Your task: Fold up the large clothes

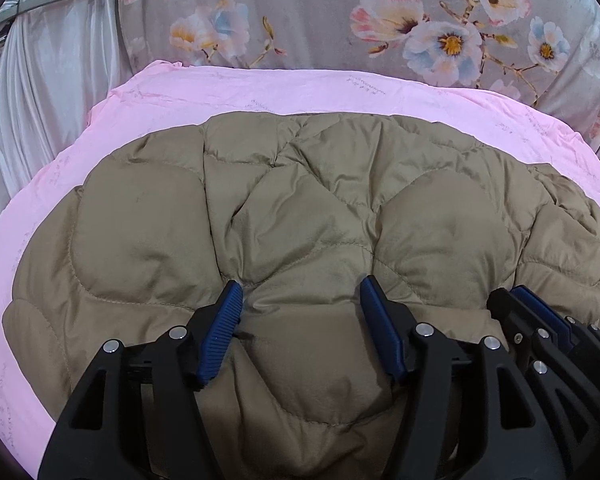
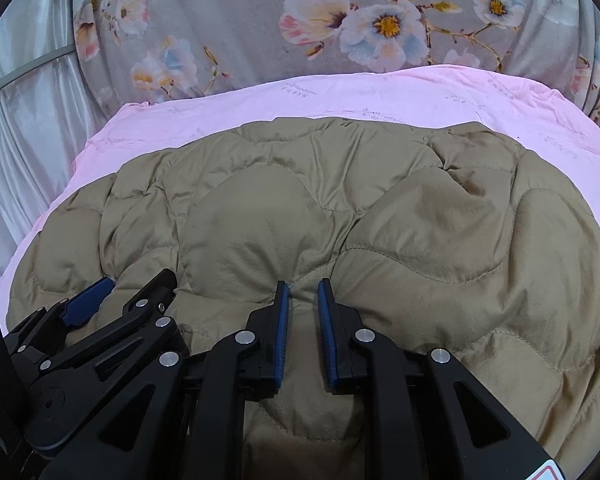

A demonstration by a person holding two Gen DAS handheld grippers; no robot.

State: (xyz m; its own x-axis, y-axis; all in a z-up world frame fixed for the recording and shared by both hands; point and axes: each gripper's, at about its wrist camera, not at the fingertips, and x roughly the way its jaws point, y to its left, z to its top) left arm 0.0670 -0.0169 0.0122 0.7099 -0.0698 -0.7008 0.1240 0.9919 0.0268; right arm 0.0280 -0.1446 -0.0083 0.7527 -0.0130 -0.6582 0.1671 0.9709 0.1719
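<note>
Quilted tan puffer jacket: puffy, creased, lying spread on pink sheet. Left gripper: jaws fairly wide, a bulge of jacket between them, pads not pressing. Right gripper: jaws narrow, pinching a small jacket fold

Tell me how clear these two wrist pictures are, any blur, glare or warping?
Left wrist view: sharp and evenly lit, the quilted jacket bulging with fisheye curvature, corners vignetted black. Right wrist view: equally sharp, the pink sheet edge bowed by the lens, soft sheen on the grey curtain, no harsh glare.
</note>
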